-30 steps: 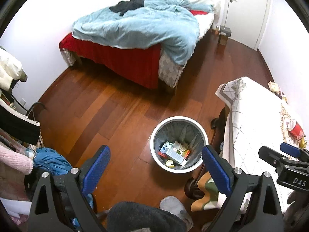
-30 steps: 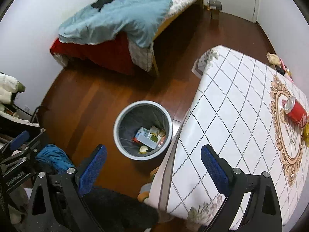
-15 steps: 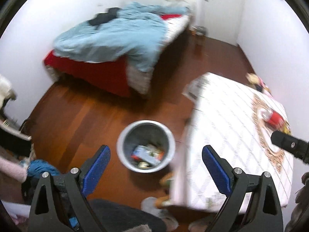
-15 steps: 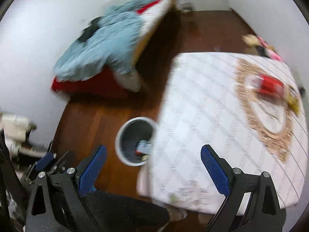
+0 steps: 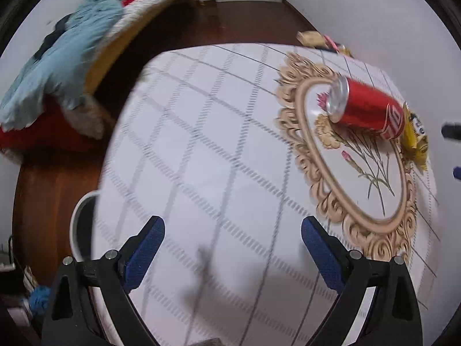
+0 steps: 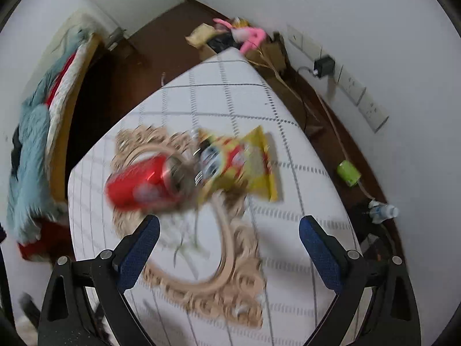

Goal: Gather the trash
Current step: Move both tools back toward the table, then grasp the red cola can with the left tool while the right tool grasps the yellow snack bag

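Note:
A red soda can (image 5: 366, 109) lies on its side on the white patterned tablecloth (image 5: 201, 173), inside a beige ornamental oval. A yellow snack wrapper (image 5: 415, 141) lies just right of it. In the right wrist view the can (image 6: 144, 184) and the wrapper (image 6: 242, 164) lie side by side, blurred. My left gripper (image 5: 233, 248) is open and empty above the table's near half. My right gripper (image 6: 229, 245) is open and empty, a little short of the can and wrapper. The grey trash bin's rim (image 5: 79, 222) shows at the table's left edge.
A bed with a light blue blanket (image 5: 57, 57) stands at the far left. Behind the table lie a pink toy (image 6: 250, 37) and cardboard. A green object (image 6: 348, 173) and a plastic bottle (image 6: 383, 212) lie on the floor by the wall.
Both grippers have swung right, from above the floor and bin to above the table. The can and wrapper are now much closer in both views. Both grippers stay open.

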A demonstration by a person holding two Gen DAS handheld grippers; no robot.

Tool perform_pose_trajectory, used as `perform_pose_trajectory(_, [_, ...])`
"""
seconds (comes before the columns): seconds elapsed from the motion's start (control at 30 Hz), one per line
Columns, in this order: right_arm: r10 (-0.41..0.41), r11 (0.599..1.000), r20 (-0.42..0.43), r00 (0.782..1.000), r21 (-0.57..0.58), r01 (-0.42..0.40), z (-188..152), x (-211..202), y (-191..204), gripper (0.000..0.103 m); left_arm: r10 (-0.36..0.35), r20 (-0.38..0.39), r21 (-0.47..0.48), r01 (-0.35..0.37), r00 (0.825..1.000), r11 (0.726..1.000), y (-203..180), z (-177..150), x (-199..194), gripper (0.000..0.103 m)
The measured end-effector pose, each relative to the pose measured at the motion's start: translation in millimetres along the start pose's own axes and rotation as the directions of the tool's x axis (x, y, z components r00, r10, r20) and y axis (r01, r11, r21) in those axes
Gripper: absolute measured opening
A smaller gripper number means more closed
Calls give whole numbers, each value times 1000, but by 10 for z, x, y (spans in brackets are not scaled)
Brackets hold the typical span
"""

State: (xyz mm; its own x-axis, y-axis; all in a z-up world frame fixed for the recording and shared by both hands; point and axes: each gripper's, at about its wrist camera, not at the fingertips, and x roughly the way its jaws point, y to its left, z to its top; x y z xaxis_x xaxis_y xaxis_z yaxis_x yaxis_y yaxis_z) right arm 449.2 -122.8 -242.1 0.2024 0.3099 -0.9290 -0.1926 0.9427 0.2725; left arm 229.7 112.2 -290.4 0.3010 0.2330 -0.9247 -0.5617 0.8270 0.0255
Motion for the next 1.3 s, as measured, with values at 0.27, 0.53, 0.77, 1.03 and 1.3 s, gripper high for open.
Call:
perform_pose_trajectory(0.27, [57, 998, -65, 996, 42, -54, 408, 681, -100, 78, -7, -25, 58, 9, 1000, 998, -230, 233, 329, 97])
perform_pose_trajectory(0.53, [100, 995, -79, 992, 16, -99, 319, 646, -186, 55, -42, 92, 446, -3, 995, 895, -856, 456, -30, 97])
perform_pose_trajectory(0.77, [-19, 1000, -128, 992, -8, 18, 346, 488, -439, 55, -35, 157, 870, -121, 987, 478, -1754, 664, -108, 97])
perform_pose_trajectory(1.03, [-51, 999, -166, 985, -24, 48, 440, 596, -561, 55, 40, 18, 955, -29, 999, 296, -2070, 835, 435, 96])
perform_pose_trajectory(1.3, [-61, 996, -154, 986, -67, 52, 428, 579, -518, 54, 71, 11, 968, -29, 997, 251, -2137, 746, 546, 71])
